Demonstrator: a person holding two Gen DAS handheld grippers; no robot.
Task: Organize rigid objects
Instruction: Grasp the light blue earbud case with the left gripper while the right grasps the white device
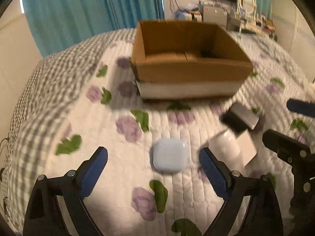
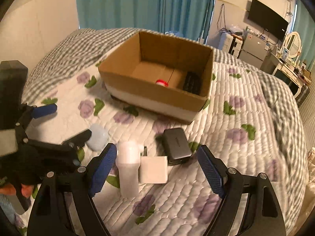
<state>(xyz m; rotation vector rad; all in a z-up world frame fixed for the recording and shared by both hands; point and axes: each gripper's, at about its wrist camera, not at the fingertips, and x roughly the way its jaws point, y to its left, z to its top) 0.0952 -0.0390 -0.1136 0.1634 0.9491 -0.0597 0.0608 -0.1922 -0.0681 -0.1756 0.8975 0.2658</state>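
Note:
An open cardboard box [image 1: 189, 72] [image 2: 149, 92] stands on the flowered quilt. Inside it lie a red-capped item [image 2: 161, 82] and a black object [image 2: 192, 82]. A pale blue rounded case [image 1: 168, 157] [image 2: 97, 136] lies just ahead of my left gripper [image 1: 152, 153] [image 2: 71, 120], which is open and empty above it. My right gripper [image 2: 157, 148] [image 1: 277, 119] is open over a white bottle [image 2: 128, 167] [image 1: 224, 143], a white square block [image 2: 153, 169] [image 1: 247, 147] and a dark grey block [image 2: 177, 145] [image 1: 241, 119], gripping none of them.
A grey checked blanket [image 2: 78, 43] covers the far and right parts of the bed. Teal curtains [image 2: 141, 4] hang behind. Against the far right wall are a wall screen [image 2: 267, 19], a small fridge [image 2: 254, 49] and a cluttered dresser with a mirror [image 2: 293, 43].

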